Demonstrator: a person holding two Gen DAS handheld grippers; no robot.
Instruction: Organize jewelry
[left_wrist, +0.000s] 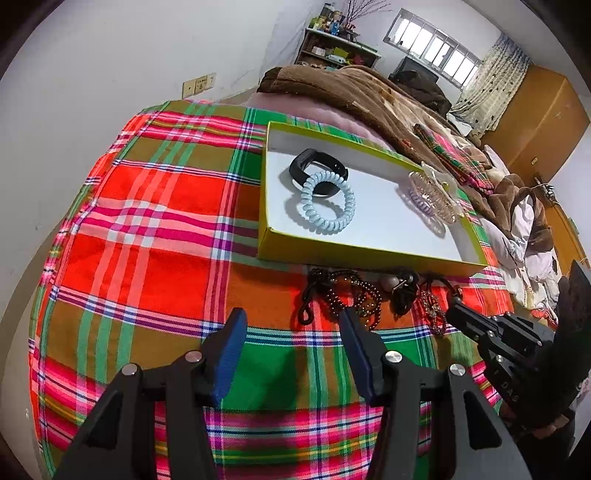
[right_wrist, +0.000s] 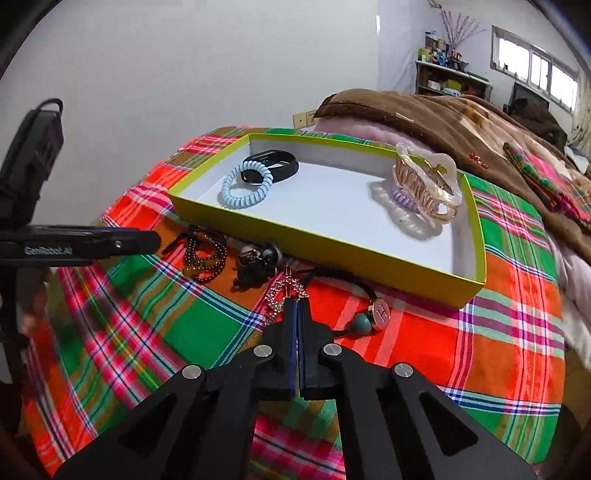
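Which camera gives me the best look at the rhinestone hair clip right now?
The right wrist view: the rhinestone hair clip sits at the shut right gripper tips, sharp and central. The left wrist view shows only a small, partly hidden glint beside that gripper.

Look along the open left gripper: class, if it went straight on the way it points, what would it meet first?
Probably the plaid cloth, just short of the dark bead bracelets. The left gripper points down at bare cloth; the beads lie slightly right of its line, the yellow box beyond. Depth is hard to judge.

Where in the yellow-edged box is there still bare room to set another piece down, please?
The box's white floor is bare through the middle, between the blue coil hair tie and the hair claw. Its ends are occupied, and the plaid cloth along its front wall is crowded.
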